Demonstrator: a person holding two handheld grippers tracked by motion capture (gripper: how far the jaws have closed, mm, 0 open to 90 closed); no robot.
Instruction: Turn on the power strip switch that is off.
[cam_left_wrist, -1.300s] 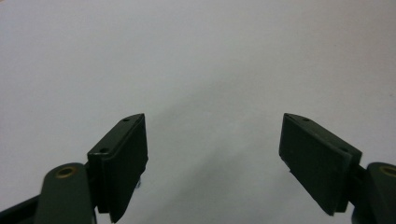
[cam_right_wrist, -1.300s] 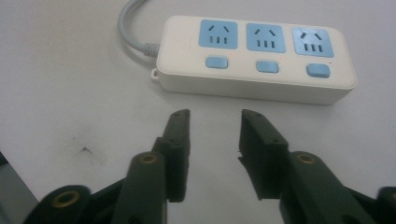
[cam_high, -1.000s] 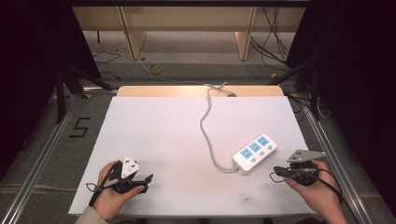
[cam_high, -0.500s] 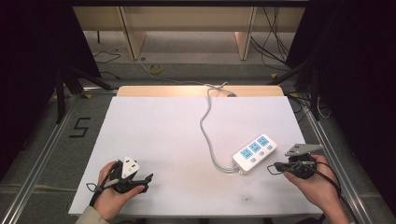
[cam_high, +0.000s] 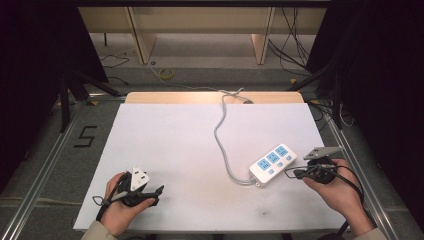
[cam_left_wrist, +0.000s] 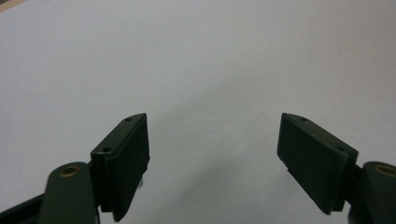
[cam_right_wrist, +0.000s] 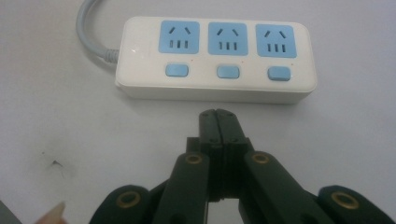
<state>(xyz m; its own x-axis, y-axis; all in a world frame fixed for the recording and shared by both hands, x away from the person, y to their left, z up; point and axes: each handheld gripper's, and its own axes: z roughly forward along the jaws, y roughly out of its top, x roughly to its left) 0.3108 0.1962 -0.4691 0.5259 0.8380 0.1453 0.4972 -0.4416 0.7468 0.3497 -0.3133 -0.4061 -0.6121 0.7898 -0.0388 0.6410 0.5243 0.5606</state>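
Note:
A white power strip (cam_high: 272, 164) with three blue sockets and three blue buttons lies on the white table (cam_high: 175, 145), right of centre. In the right gripper view the power strip (cam_right_wrist: 215, 58) lies crosswise just ahead. My right gripper (cam_right_wrist: 217, 114) is shut with nothing in it, its tips a short way from the strip's near side by the middle button. From above, the right gripper (cam_high: 291, 173) points left at the strip's near end. My left gripper (cam_left_wrist: 215, 154) is open over bare table. It rests at the front left, the left gripper (cam_high: 157, 191) pointing right.
The strip's grey cable (cam_high: 222, 135) curves back across the table and off its far edge. Another stretch of the cable (cam_right_wrist: 91, 32) leaves the strip's left end. Small dark marks (cam_right_wrist: 53, 163) spot the tabletop near the front. Metal rails run along both sides.
My right gripper has moved a little forward and left, closer to the power strip. The left gripper has stayed put.

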